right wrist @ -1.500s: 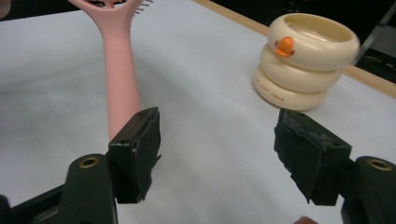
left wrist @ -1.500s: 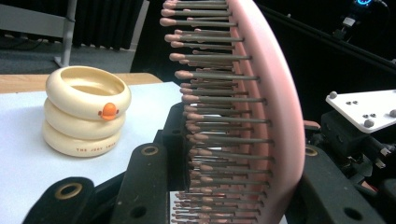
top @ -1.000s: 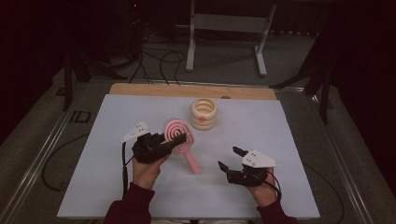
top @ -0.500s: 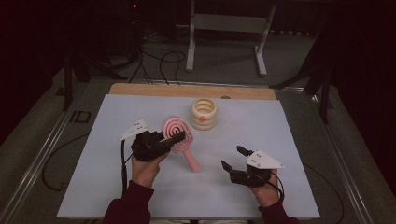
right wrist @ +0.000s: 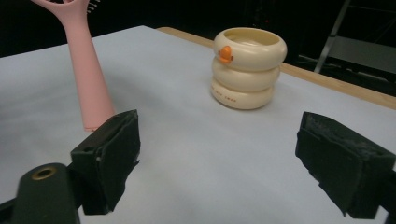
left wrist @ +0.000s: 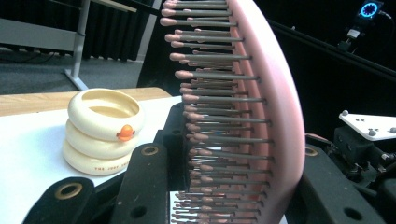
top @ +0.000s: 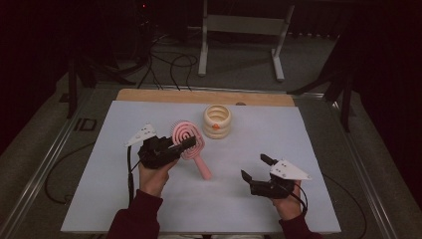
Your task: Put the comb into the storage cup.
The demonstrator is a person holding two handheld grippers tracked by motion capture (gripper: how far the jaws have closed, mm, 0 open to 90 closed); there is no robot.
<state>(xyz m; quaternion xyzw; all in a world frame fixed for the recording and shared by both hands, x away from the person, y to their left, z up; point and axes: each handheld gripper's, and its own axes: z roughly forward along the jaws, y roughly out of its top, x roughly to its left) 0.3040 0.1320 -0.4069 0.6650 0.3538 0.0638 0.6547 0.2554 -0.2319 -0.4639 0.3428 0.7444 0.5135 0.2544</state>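
I take the cream ring holder [top: 217, 121] as my landmark. The pink hairbrush [top: 189, 140] is just in front of it and to its left, with the round head lifted and the handle going down toward my side, its end close to the bench [top: 119, 199] or resting on it; I cannot tell which. My left tongs [top: 180, 145] are clamped on the head of the brush: in the left gripper view the bristles [left wrist: 219, 112] stand between the two jaws. My right tongs [top: 254, 168] are well in front of the holder and to its right, near the bench surface. Their jaws have just been opening, they are wide apart now, and nothing is between them.

My first worry is the grip on the head. The jaws press on bristles and a curved back, so I judge the brush could turn or slide out if I swing it quickly. The second risk is the long handle [right wrist: 91, 79]: if I bring the right tongs to it at a bad angle, they may push it aside instead of catching it. Also the holder is near, and a careless move of the brush could knock it over.
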